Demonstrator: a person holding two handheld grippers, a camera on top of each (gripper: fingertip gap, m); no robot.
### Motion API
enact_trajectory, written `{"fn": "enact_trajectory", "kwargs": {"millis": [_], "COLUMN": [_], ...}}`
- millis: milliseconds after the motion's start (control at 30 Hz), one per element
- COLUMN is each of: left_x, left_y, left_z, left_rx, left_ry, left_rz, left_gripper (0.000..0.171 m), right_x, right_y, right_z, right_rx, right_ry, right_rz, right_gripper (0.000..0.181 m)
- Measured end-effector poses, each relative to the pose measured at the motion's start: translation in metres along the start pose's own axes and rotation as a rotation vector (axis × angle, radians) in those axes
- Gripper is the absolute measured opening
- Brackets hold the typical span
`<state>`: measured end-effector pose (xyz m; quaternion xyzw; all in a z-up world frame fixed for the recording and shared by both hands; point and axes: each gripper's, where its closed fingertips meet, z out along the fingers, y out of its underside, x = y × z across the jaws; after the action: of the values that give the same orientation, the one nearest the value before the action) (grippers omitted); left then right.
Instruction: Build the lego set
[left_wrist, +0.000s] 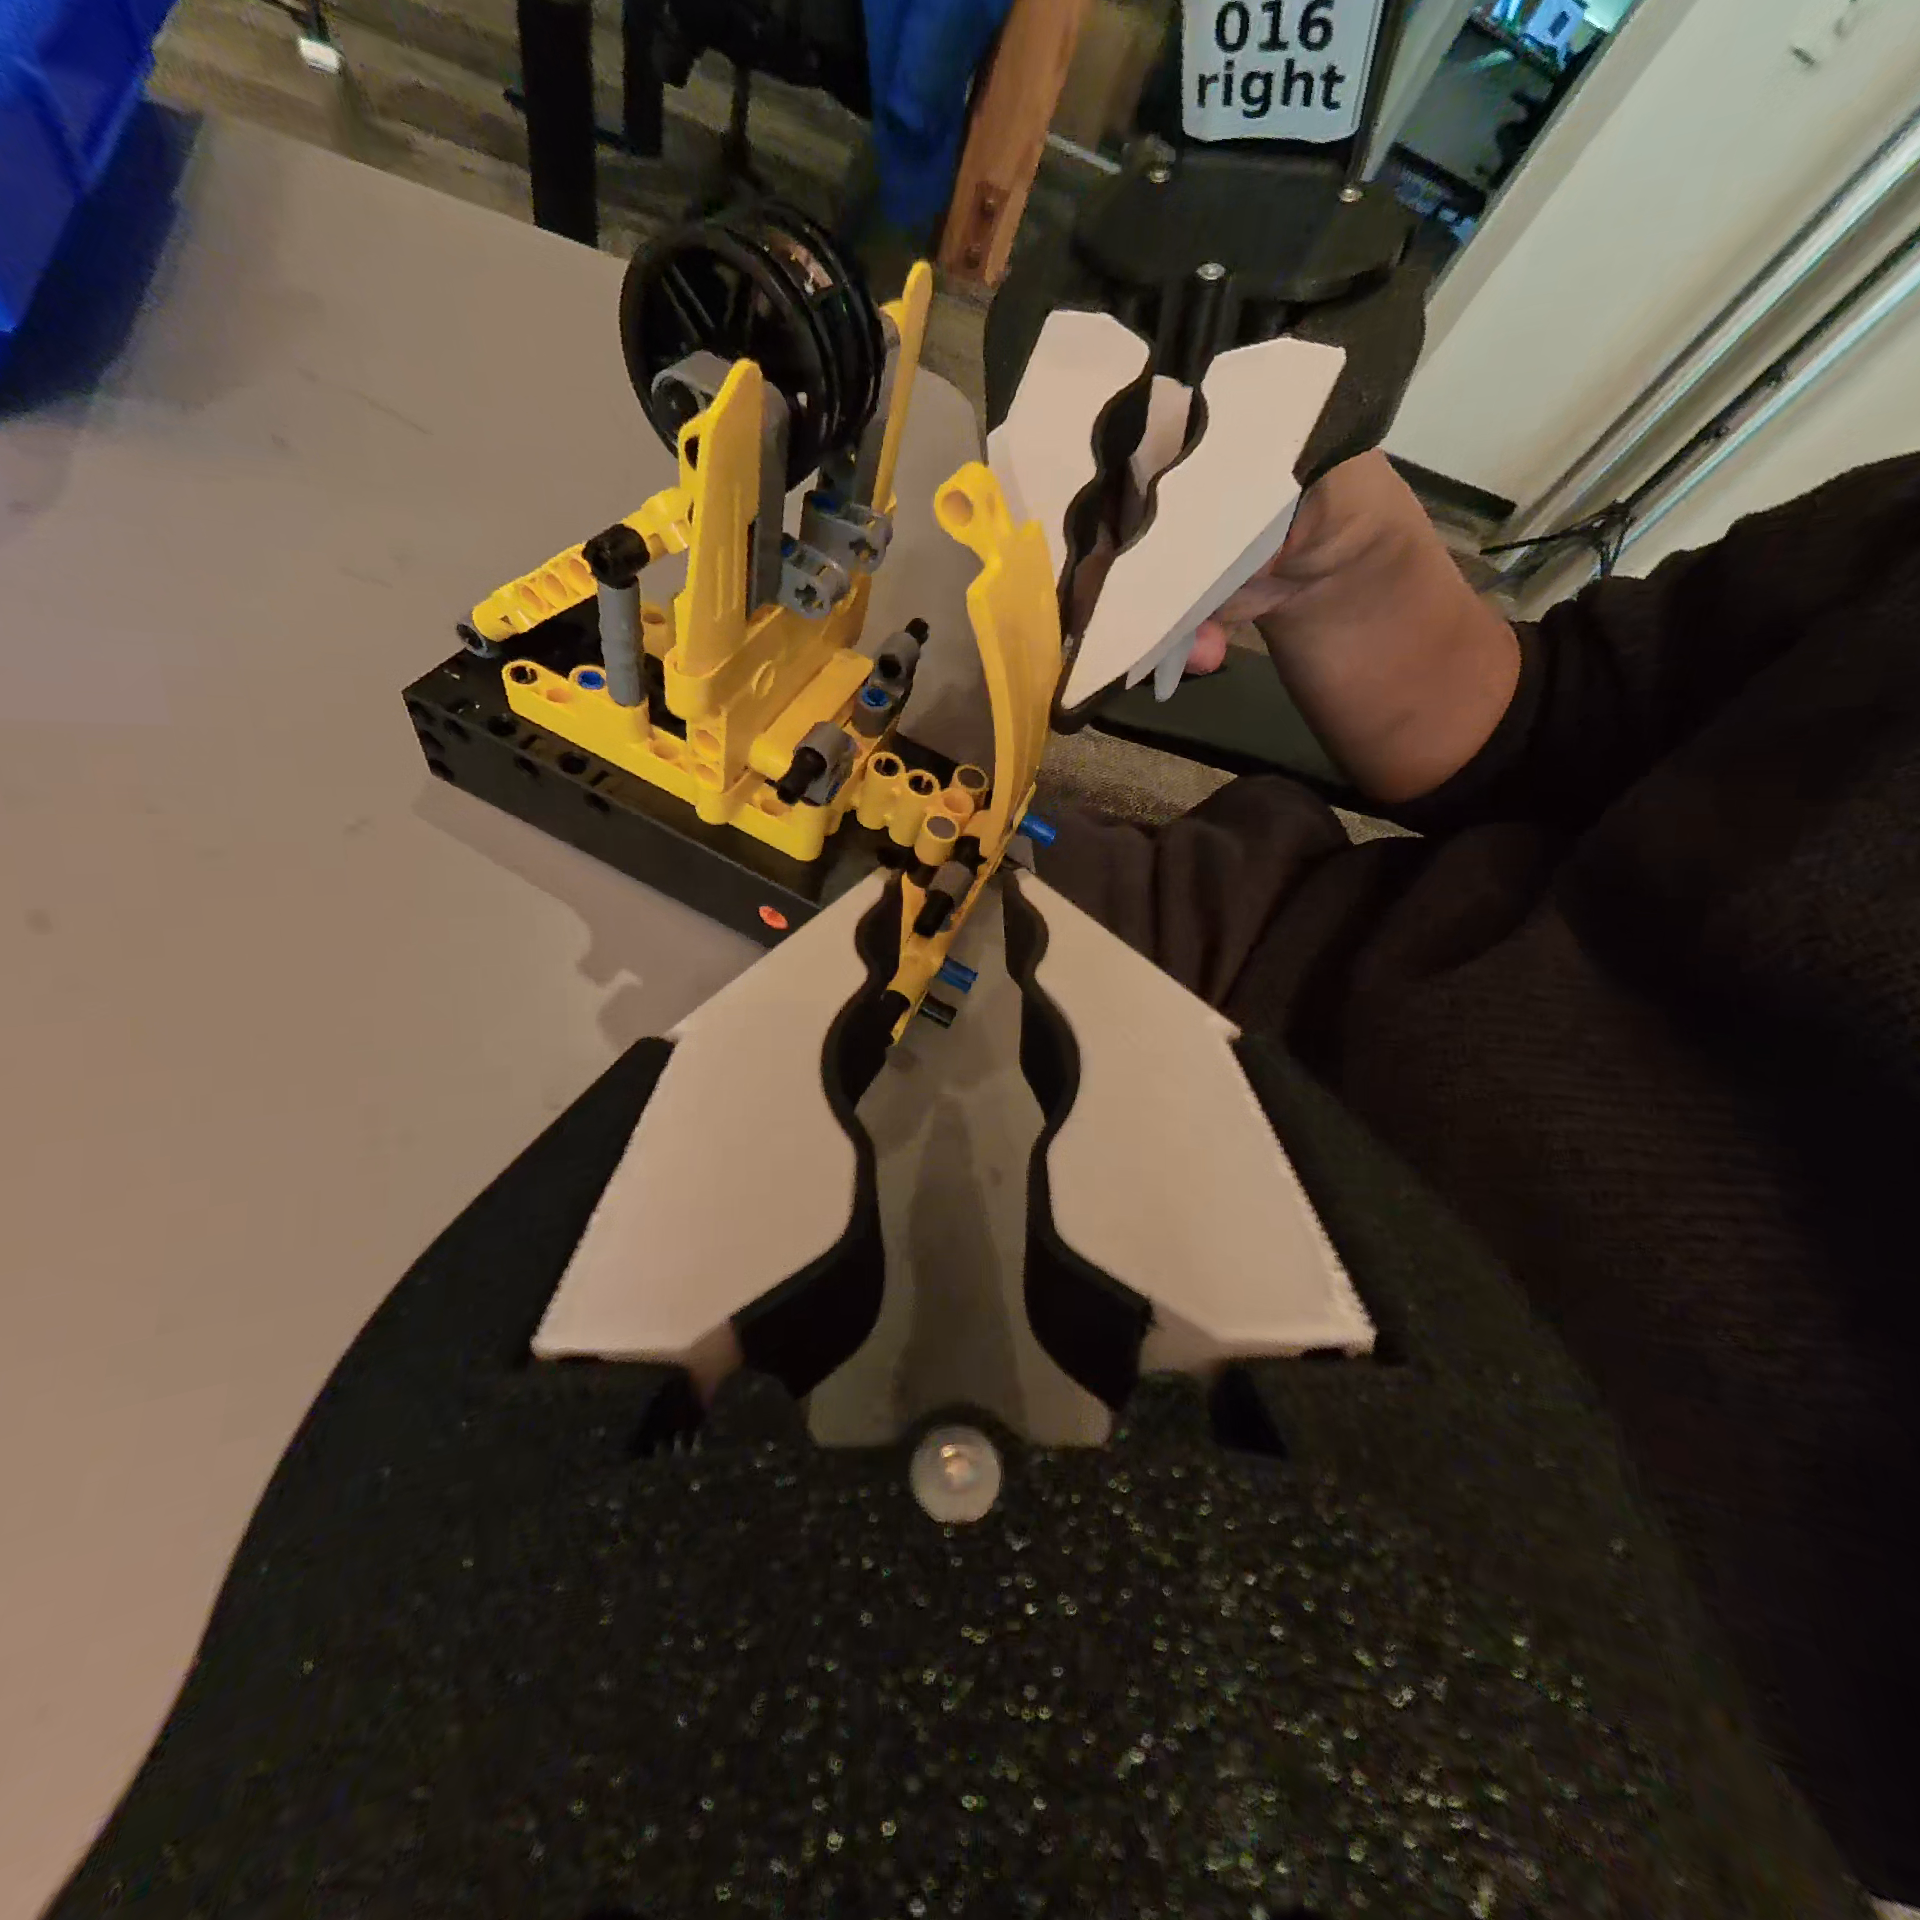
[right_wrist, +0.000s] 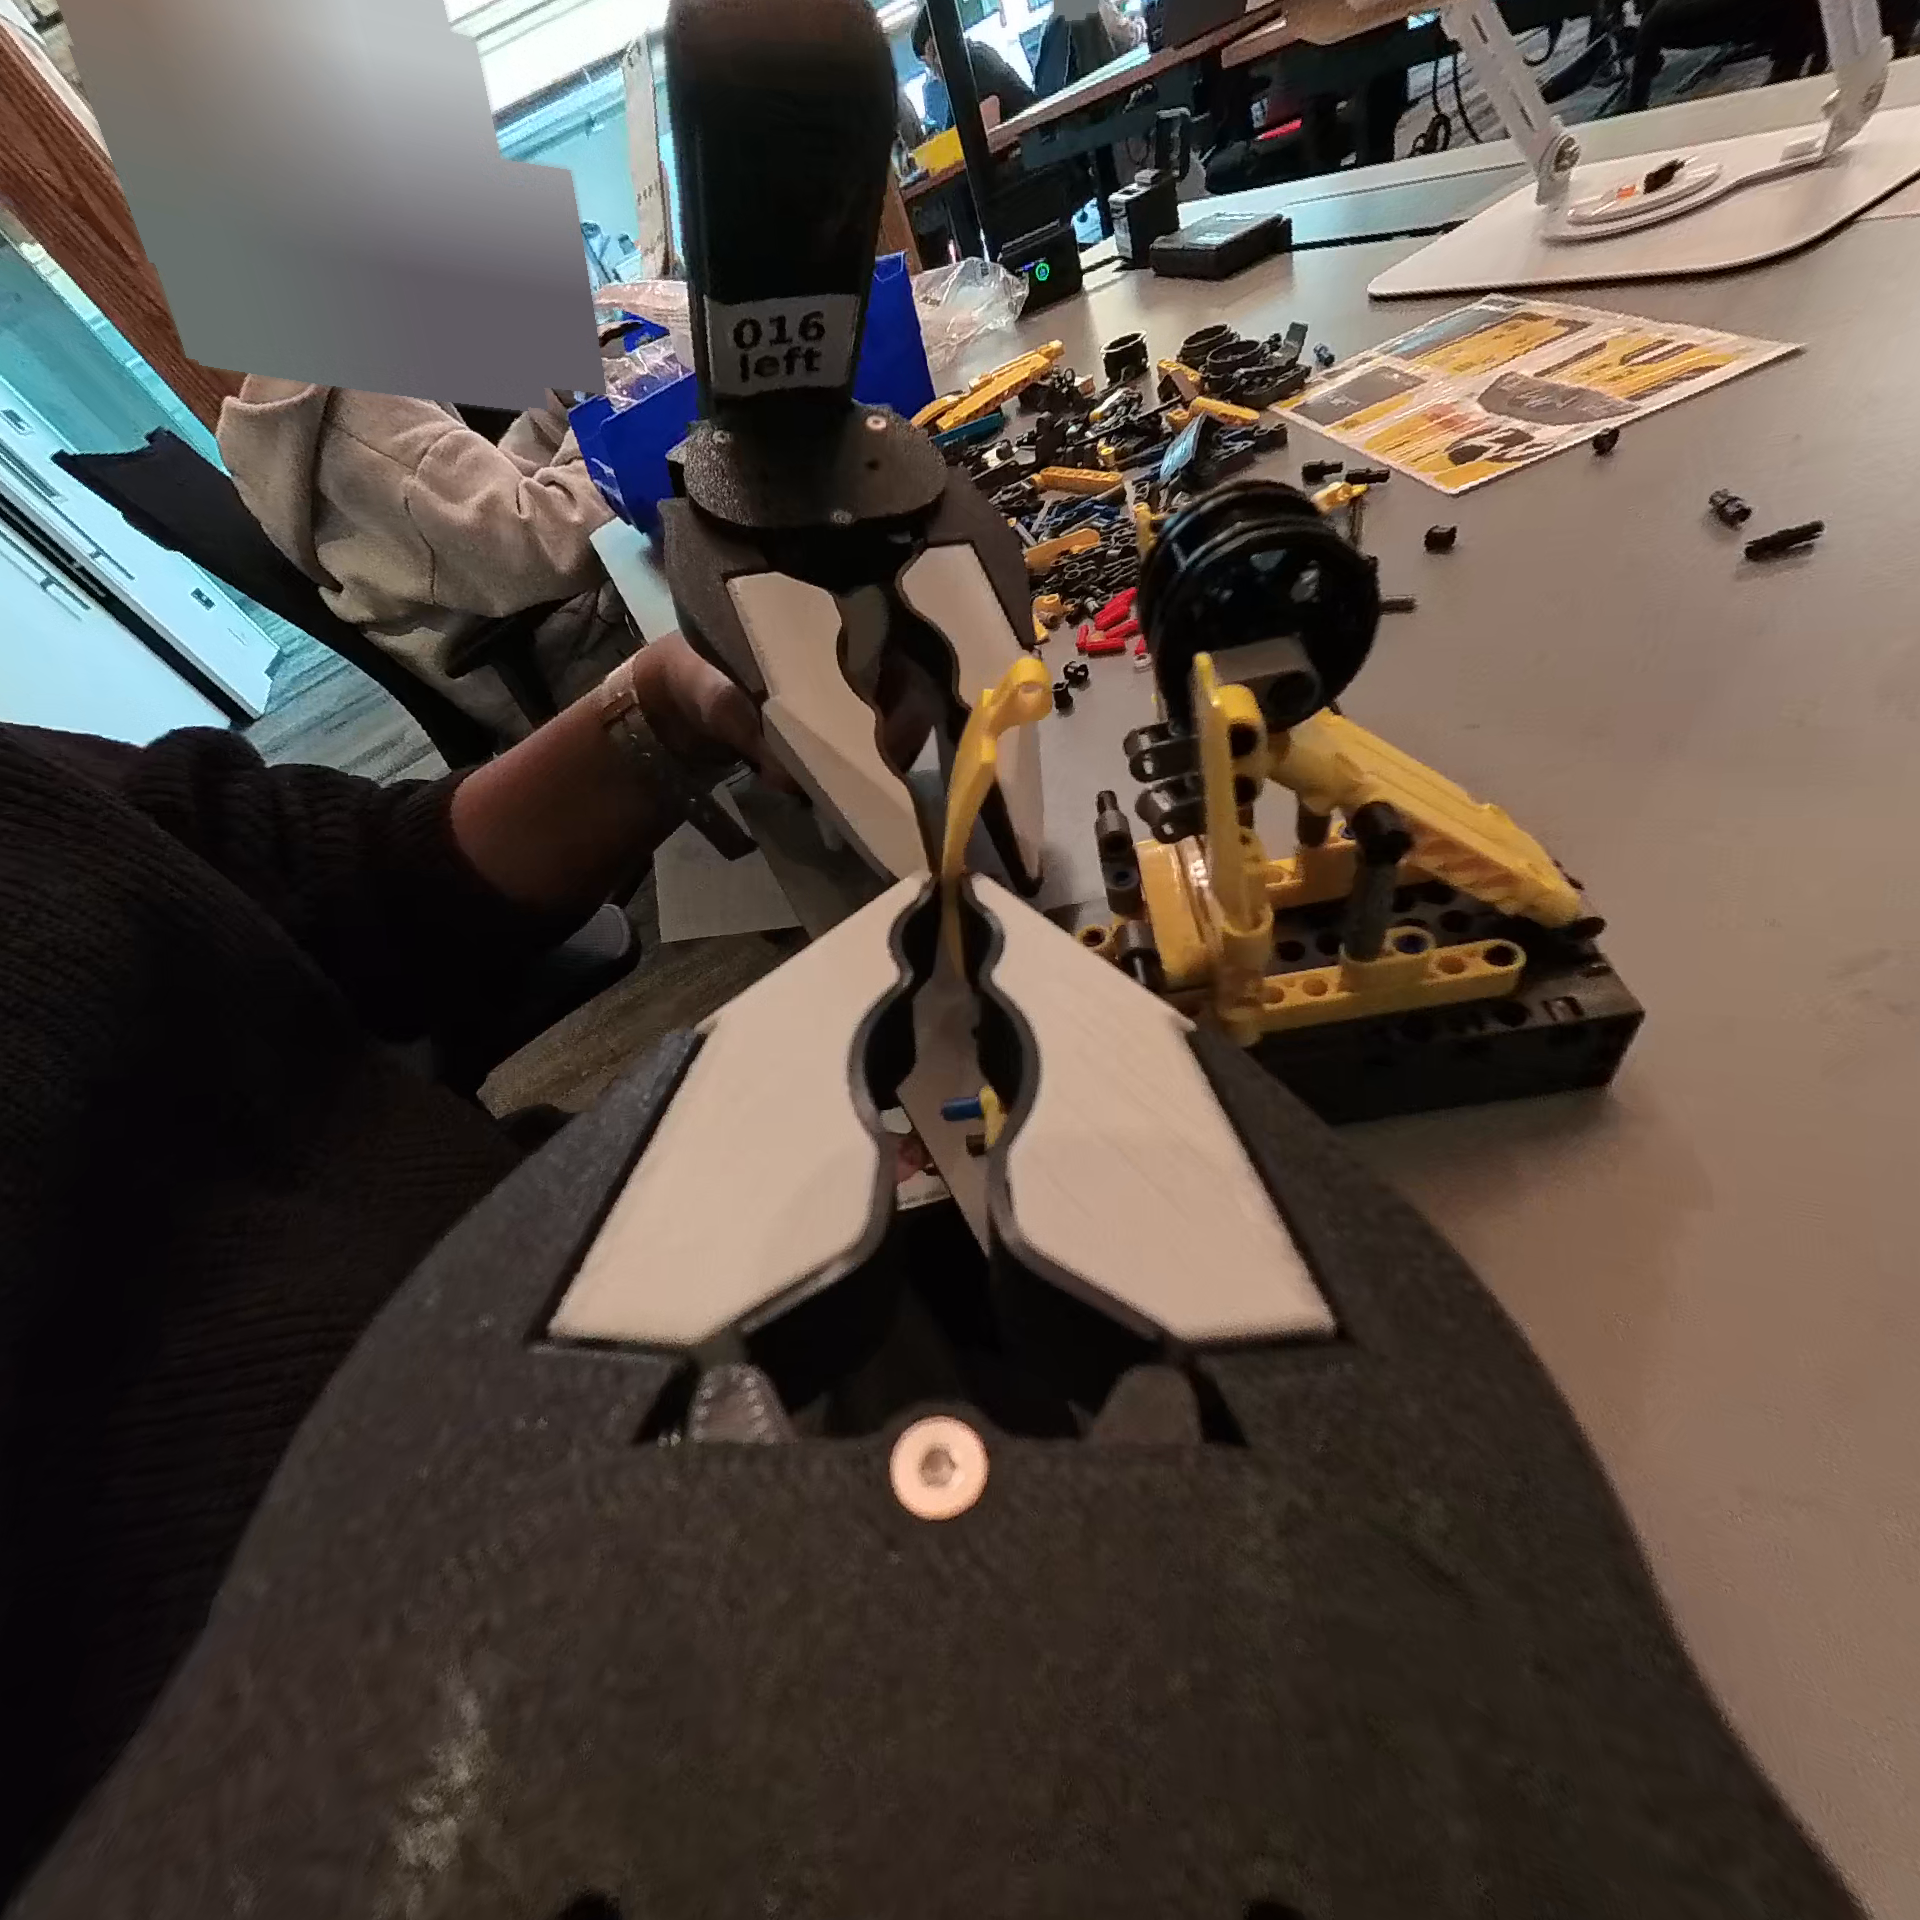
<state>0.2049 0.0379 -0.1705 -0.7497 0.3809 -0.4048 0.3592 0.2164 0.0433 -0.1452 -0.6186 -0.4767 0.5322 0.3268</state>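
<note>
A yellow curved panel (left_wrist: 1013, 665) with blue and black pins is held up beside a yellow-and-black brick model (left_wrist: 727, 665) with a black wheel (left_wrist: 748, 343) on the grey table (left_wrist: 208, 727). My right gripper (right_wrist: 951, 881) is shut on the panel (right_wrist: 971, 769) at its middle. It also shows in the left wrist view (left_wrist: 1070, 707). My left gripper (left_wrist: 951, 883) is open around the panel's lower end. The panel lies against its left finger, and a gap shows at the right finger. In the right wrist view the left gripper (right_wrist: 971, 871) straddles the panel, with the model (right_wrist: 1351, 935) to the right.
A pile of loose yellow and black parts (right_wrist: 1122, 436), a printed sheet (right_wrist: 1527, 384) and scattered black pins (right_wrist: 1782, 540) lie beyond the model. A blue bin (right_wrist: 634, 436) and a white stand (right_wrist: 1662, 177) sit farther back. A seated person (right_wrist: 416, 488) is at the left. Both grippers' tips are close together, under 4 cm apart.
</note>
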Motion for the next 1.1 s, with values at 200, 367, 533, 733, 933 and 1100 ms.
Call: {"fn": "enact_trajectory", "kwargs": {"millis": [200, 367, 533, 733, 933, 1100], "left_x": [0.0007, 0.0008, -0.0006, -0.002, -0.001, -0.0009], "left_y": [-0.001, -0.0005, -0.0009, -0.0005, -0.0006, -0.0003], "left_z": [0.0008, 0.0015, 0.0023, 0.0027, 0.0025, 0.0027], "left_rx": [0.0, -0.003, -0.004, -0.007, -0.007, -0.009], "left_ry": [0.012, 0.007, -0.011, -0.019, -0.019, -0.025], "left_rz": [0.015, 0.021, 0.033, 0.029, 0.04, 0.052], "left_gripper": [0.007, 0.006, 0.006, 0.006, 0.006, 0.006], "right_x": [0.0005, 0.0013, 0.0005, -0.0005, -0.0012, -0.0015], "right_y": [0.0007, 0.0011, 0.0021, 0.0023, 0.0018, 0.0019], "right_z": [-0.0006, -0.0018, -0.0024, -0.0019, -0.0012, -0.0012], "right_rx": [0.002, 0.003, 0.002, 0.003, 0.004, 0.002], "right_ry": [-0.015, -0.012, -0.005, 0.009, 0.006, 0.008], "right_rz": [0.008, 0.003, -0.003, -0.02, -0.049, -0.074], "right_gripper": [0.003, 0.003, 0.003, 0.002, 0.003, 0.003]}}
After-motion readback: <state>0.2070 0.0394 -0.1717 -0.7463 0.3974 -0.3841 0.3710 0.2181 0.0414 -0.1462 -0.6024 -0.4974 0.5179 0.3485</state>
